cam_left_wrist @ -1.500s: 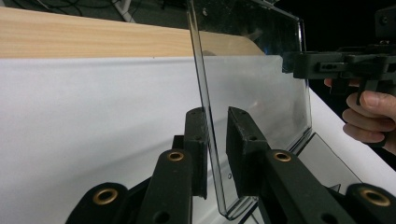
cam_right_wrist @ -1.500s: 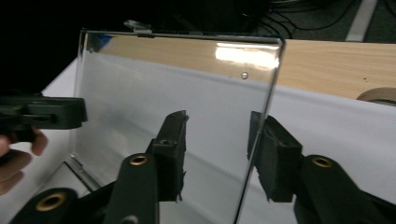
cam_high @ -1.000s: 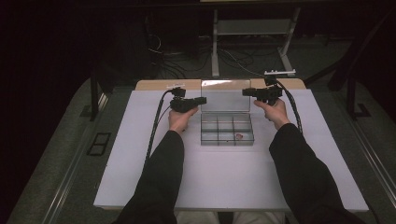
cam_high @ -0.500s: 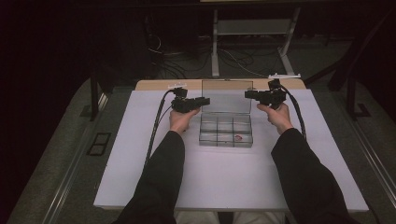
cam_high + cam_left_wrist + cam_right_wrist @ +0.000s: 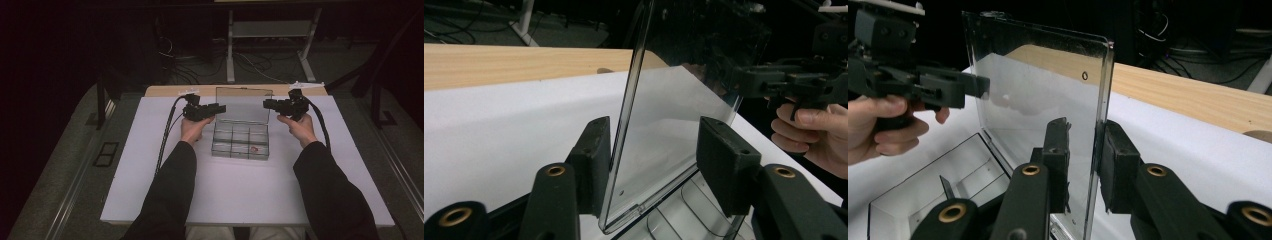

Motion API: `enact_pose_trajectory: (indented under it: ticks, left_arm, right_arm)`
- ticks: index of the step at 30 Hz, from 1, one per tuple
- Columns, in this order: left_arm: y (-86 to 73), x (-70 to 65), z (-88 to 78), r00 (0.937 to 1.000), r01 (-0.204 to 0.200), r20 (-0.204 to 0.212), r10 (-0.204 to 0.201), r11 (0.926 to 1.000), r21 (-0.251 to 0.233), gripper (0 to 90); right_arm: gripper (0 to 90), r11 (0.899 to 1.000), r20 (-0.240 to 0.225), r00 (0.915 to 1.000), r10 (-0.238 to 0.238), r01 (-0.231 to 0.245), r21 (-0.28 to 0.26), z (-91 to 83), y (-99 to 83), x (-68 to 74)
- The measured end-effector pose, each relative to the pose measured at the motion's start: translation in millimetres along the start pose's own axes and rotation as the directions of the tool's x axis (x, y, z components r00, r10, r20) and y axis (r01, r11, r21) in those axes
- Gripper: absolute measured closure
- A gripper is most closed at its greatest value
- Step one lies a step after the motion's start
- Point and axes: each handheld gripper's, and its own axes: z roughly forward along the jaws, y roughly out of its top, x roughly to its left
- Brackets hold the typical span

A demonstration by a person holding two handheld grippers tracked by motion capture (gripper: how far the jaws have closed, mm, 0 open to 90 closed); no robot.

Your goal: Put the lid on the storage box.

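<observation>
Left gripper [image 5: 219,107]: yours, at the lid's left edge in the high view. Jaws have just been opening. They stand apart now, lid edge between them, close to the left pad, clear gap to the right pad in the left gripper view [image 5: 651,165].
Right gripper [image 5: 267,104]: yours, at the lid's right edge. Jaws have just been closing a little. In the right gripper view [image 5: 1084,160] the pads sit narrow on either side of the lid's edge. The pad on the picture's right looks to touch it. Full clamp or not, you can't tell from these frames.
Lid [image 5: 243,105]: clear plastic, standing upright from the back of the box, hinged at the bottom. Small hole near its top corner in the right gripper view [image 5: 1048,95].
Box [image 5: 240,142]: clear, shallow, split into small compartments. Sits mid-table, between your two hands, open.
Red item [image 5: 254,148]: small, in the front row, right-hand compartment as the high view shows it. Too small to say what it is.
Hands: left hand [image 5: 192,129] beside the box's left side, right hand [image 5: 299,127] well to the right of it.
Table [image 5: 240,195]: white sheet over it, bare wood strip [image 5: 170,91] along the far edge.
Cables: one trails from each gripper back toward you.
</observation>
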Motion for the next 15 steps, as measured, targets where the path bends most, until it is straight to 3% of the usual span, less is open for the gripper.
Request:
enact_pose_trajectory:
  ticks: [7,11,15]
  left_arm:
    - [16.0,-7.4,-15.6,0.9996,-0.008,-0.029,0.006,0.9973,-0.074,43.4]
    - [27.9,-11.2,-25.3,0.9993,0.006,-0.035,-0.011,0.9919,-0.127,41.9]
    - [43.9,-19.4,-30.4,0.9981,-0.008,-0.062,-0.001,0.9887,-0.15,42.2]
  right_arm:
    - [75.4,1.0,0.0,0.9995,-0.031,0.031,-0.006,-5.0,-3.7,4.3]
    - [75.5,0.999,0.004,0.9986,-0.052,0.053,-0.012,-6.9,-5.2,7.7]
    - [75.7,0.998,0.004,0.9979,-0.065,0.065,-0.015,-8.8,-6.8,9.7]
